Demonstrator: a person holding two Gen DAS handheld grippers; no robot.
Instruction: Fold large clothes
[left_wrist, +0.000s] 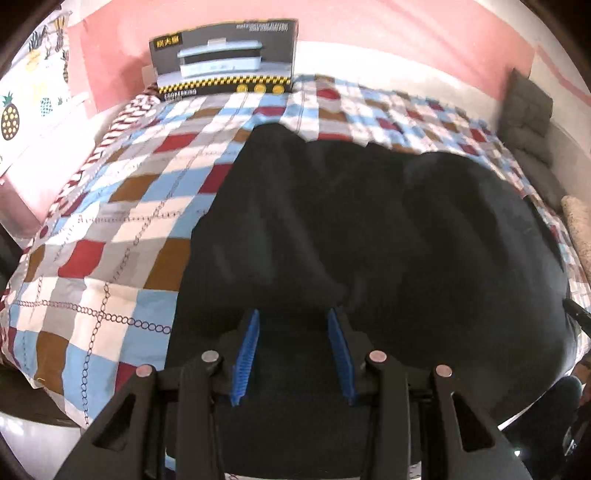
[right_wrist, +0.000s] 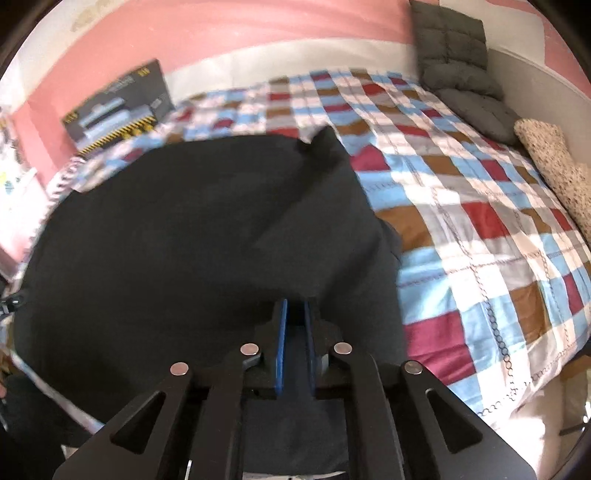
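A large black garment (left_wrist: 369, 229) lies spread on a bed with a checked quilt (left_wrist: 110, 229). My left gripper (left_wrist: 293, 317) is open, its blue pads apart, just above the garment's near edge. In the right wrist view the same garment (right_wrist: 184, 229) fills the left and middle. My right gripper (right_wrist: 295, 306) is nearly closed, its blue pads pinching a fold of the black cloth at the near edge. A corner of the garment (right_wrist: 325, 142) sticks up at the far side.
A black product box (left_wrist: 225, 55) leans on the pink wall at the bed's head. Grey cushions (right_wrist: 454, 66) and a speckled pillow (right_wrist: 554, 162) lie along the far right side. The quilt (right_wrist: 480, 221) is bare to the right of the garment.
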